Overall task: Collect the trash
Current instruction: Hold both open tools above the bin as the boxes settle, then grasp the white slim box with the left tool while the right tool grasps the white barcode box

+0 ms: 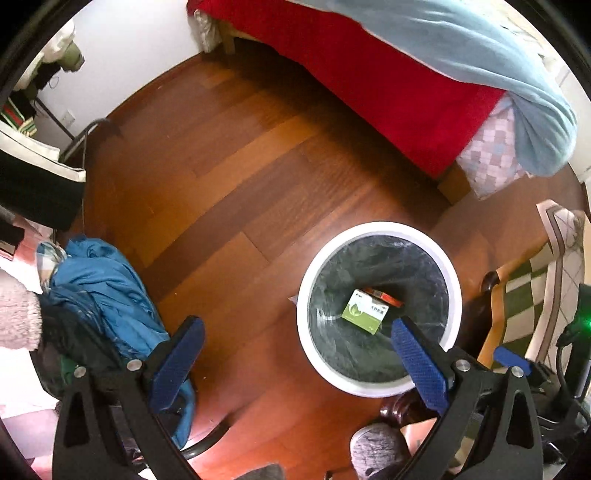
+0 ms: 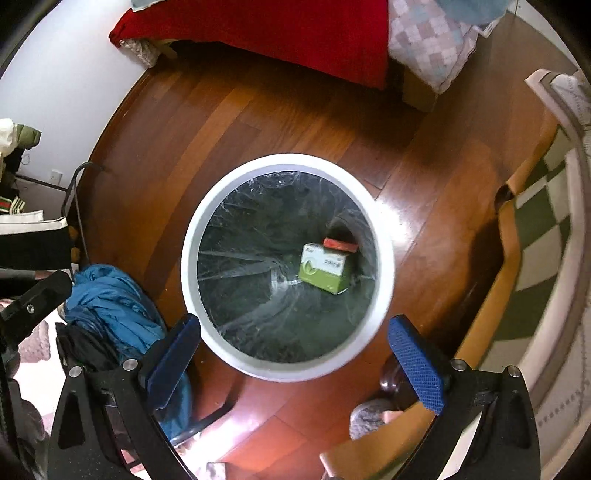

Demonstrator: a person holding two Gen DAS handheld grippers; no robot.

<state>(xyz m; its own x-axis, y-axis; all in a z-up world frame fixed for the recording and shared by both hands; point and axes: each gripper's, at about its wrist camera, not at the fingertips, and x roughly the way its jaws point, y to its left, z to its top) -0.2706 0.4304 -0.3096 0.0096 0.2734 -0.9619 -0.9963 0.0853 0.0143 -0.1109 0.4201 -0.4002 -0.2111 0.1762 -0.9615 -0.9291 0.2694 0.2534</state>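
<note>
A white round trash bin [image 1: 452, 280] with a dark liner stands on the wooden floor; it also shows in the right wrist view [image 2: 386, 266]. Inside lie a green and white box [image 1: 365, 312] [image 2: 325, 271] and a red box [image 1: 384, 296] [image 2: 340, 244] behind it. My left gripper [image 1: 297, 334] is open and empty, above the floor just left of the bin. My right gripper [image 2: 295, 334] is open and empty, above the bin's near rim.
A bed with a red sheet [image 1: 369, 81] [image 2: 295, 33] stands at the back. A blue garment [image 1: 110, 288] [image 2: 114, 306] lies at the left on a chair. A green checkered cushion [image 2: 535, 236] on a wooden chair is at the right.
</note>
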